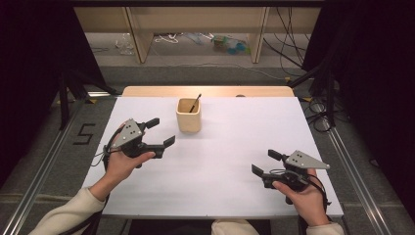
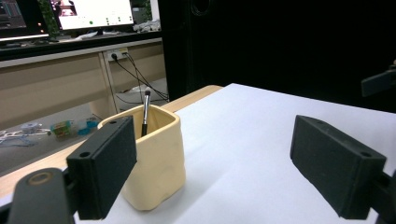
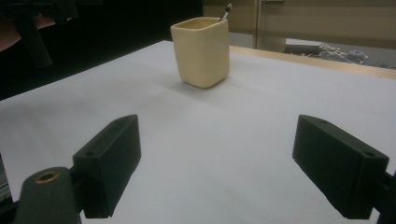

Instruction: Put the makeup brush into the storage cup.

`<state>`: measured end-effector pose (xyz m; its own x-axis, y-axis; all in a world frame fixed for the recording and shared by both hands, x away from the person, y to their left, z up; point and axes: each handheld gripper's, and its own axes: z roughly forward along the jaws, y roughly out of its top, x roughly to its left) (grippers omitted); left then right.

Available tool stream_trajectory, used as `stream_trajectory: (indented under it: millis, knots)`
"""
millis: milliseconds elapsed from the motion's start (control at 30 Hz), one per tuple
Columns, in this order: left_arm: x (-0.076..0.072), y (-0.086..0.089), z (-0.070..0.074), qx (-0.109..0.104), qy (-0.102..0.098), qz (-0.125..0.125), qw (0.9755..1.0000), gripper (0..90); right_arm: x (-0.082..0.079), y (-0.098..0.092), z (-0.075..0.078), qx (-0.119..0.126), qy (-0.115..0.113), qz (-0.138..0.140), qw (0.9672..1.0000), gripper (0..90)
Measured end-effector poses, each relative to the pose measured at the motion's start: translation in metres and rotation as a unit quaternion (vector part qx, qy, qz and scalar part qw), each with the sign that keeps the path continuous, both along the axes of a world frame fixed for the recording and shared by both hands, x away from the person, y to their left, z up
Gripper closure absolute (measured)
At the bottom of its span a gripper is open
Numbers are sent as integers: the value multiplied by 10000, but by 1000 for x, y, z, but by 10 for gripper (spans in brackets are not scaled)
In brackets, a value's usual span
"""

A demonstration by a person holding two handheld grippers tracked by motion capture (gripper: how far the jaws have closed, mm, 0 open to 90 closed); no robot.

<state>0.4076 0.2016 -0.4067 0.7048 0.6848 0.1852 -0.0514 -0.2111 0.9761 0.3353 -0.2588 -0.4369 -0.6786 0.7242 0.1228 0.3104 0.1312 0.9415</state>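
The left gripper (image 1: 161,132) hovers with blocky matte-black jaws spread, just beside the squarish, smooth cream cup (image 1: 189,115) holding a thin dark brush (image 1: 195,103) on the white table (image 1: 220,161). The right gripper (image 1: 266,162), jaws likewise spread, is well apart.

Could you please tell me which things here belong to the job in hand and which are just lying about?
Job in hand:
cream cup
dark brush standing in it
left gripper, open
right gripper, open

Lying about:
white table (work surface)
cables on the floor
colourful clutter under the desk beyond
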Motion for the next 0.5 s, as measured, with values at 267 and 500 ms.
stream_trajectory:
  millis: [267, 500]
  knots:
    - [-10, 5, -2, -11, 7, -55, 10000, 144, -1, 0, 1, -7, 24, -20, 10000, 165]
    - [-26, 4, -7, -512, 515, -340, 9968, 144, 1, 2, -1, 85, -31, 10, 10000, 165]
